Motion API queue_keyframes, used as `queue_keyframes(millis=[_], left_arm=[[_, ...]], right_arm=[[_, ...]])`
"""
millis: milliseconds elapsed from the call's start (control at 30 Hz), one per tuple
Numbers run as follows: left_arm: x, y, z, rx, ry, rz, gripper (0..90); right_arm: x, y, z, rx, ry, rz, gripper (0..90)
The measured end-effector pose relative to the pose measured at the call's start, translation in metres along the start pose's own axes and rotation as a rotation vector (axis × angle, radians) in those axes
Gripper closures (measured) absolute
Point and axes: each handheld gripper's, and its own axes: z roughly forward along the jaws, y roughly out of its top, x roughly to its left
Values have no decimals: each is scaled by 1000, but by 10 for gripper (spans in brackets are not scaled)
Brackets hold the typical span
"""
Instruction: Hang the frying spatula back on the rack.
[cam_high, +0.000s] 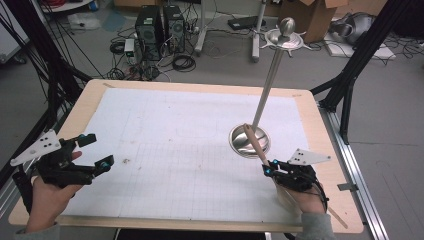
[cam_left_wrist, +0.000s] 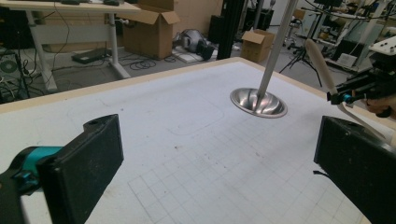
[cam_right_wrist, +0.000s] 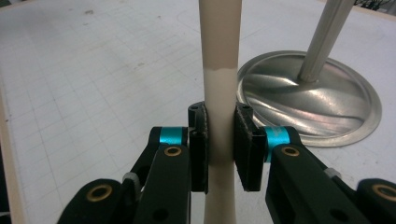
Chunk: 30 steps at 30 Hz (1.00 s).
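Observation:
A metal stand has a round base (cam_high: 249, 140) on the white mat, a tall pole (cam_high: 268, 86) and a hooked top with a ball (cam_high: 286, 37). My right gripper (cam_high: 268, 167) is shut on a long cream utensil handle (cam_right_wrist: 219, 70) just in front of the base (cam_right_wrist: 313, 105); the handle (cam_high: 255, 141) slants up over the base. The same handle (cam_left_wrist: 320, 63) and base (cam_left_wrist: 258, 101) appear far off in the left gripper view. My left gripper (cam_high: 95, 150) hovers at the mat's left edge, its black pads (cam_left_wrist: 86, 163) wide apart with nothing between them.
A white gridded mat (cam_high: 175, 145) covers the wooden table (cam_high: 85, 95). Beyond the far edge on the floor stand computer towers (cam_high: 159, 30), tangled cables and cardboard boxes (cam_high: 320, 15). Black frame legs (cam_high: 360, 55) rise at the right.

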Motion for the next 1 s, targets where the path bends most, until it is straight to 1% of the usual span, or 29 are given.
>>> queue_keyframes(millis=[33, 133, 267, 367, 400, 533, 567, 633, 800, 867, 900, 967, 1000], left_arm=[[0, 0, 0, 0, 1, 0, 18], [0, -1, 1, 6, -2, 1, 18], [0, -1, 1, 5, -1, 2, 18], [0, -1, 1, 5, -1, 0, 18], [0, -1, 1, 5, -1, -1, 18], [1, -1, 0, 1, -1, -2, 18], [1, -1, 0, 1, -1, -3, 18], [1, -1, 0, -1, -2, -5, 18], [1, -1, 0, -1, -2, -4, 18], [1, -1, 0, 0, -3, -4, 18], [1, -1, 0, 1, -2, -5, 18], [1, -1, 0, 2, -2, -5, 18], [1, -2, 1, 1, -3, -6, 18]], right_arm=[[-1, 1, -5, -5, 1, 0, 780], [-3, 2, -9, -13, 0, 1, 780], [-6, 5, -17, -34, 12, 16, 780], [-7, 8, -21, -27, 6, 10, 780], [-7, 10, -23, -26, 3, 1, 781], [-8, 14, -27, -31, 7, -1, 780], [-8, 16, -29, -31, 6, 5, 780], [-9, 20, -32, -32, 5, -4, 780], [-14, 30, -42, -52, 1, -13, 781], [-15, 34, -47, -49, -7, -16, 780], [-18, 38, -50, -48, -10, -27, 781], [-18, 40, -52, -42, -10, -23, 781], [-20, 42, -54, -42, -14, -31, 781]])
